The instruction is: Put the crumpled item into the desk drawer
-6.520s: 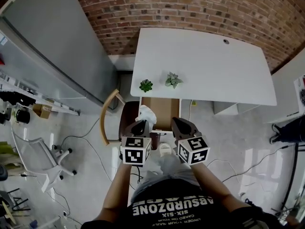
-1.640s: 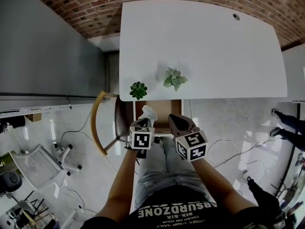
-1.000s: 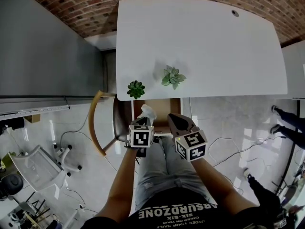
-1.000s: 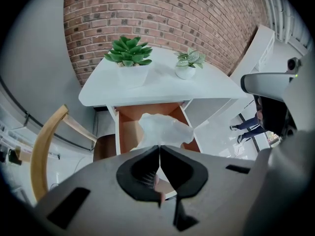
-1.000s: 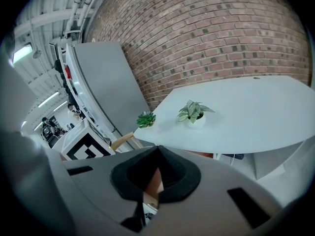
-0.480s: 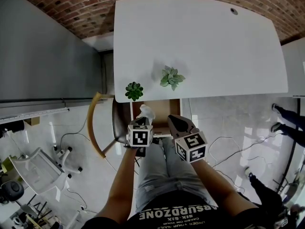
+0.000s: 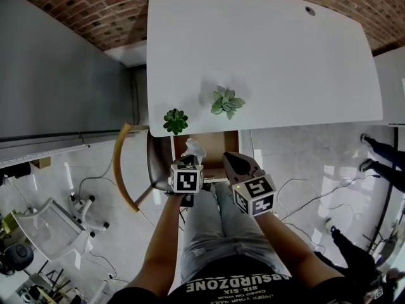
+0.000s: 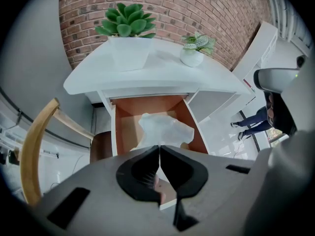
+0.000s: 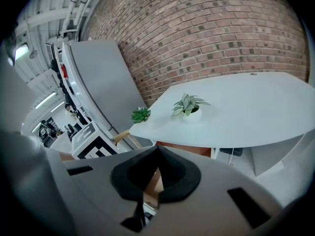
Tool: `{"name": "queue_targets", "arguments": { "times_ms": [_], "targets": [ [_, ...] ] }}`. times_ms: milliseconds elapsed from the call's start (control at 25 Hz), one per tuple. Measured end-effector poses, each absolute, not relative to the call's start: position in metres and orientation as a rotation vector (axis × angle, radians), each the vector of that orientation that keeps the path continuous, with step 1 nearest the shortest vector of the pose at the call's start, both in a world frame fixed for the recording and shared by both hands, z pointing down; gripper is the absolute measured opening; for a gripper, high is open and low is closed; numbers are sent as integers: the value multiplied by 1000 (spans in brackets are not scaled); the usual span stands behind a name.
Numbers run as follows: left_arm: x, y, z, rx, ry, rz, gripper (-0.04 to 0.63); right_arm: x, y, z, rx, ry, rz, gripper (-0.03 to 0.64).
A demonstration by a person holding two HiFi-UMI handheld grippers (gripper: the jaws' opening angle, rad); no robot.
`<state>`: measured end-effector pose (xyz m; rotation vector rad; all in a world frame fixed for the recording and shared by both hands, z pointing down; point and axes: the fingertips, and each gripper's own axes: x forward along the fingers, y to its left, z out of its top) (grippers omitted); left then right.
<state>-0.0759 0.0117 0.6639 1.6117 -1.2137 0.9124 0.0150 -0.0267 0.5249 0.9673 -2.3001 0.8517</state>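
The crumpled white item (image 8: pixel 165 128) hangs over the open drawer (image 8: pixel 125 130) under the white desk (image 8: pixel 147 68). My left gripper (image 8: pixel 159 147) points steeply down and is shut on the item's near edge. From the head view the item (image 7: pixel 195 149) shows just past the left gripper (image 7: pixel 192 161), above the drawer's (image 7: pixel 222 145) brown inside. To its right my right gripper (image 7: pixel 228 158) is held beside the drawer's front. Its jaws meet with nothing between them in the right gripper view (image 9: pixel 156 149).
Two small potted plants (image 7: pixel 175 120) (image 7: pixel 228 101) stand near the desk's (image 7: pixel 266 56) front edge. A wooden chair (image 7: pixel 125 164) sits left of the drawer. A white cabinet (image 8: pixel 263 45) stands to the right, and a person's legs (image 7: pixel 374 153) show there.
My left gripper has sunk a little toward the drawer with the crumpled item in it. The right gripper has stayed where it was.
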Motion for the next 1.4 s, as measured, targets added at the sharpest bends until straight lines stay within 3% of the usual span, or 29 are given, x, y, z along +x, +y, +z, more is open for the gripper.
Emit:
{"name": "queue_targets", "arguments": {
  "times_ms": [1400],
  "targets": [
    [-68, 10, 721, 1590, -1161, 987, 10, 18, -34, 556, 965, -2280, 871, -2]
  ]
}}
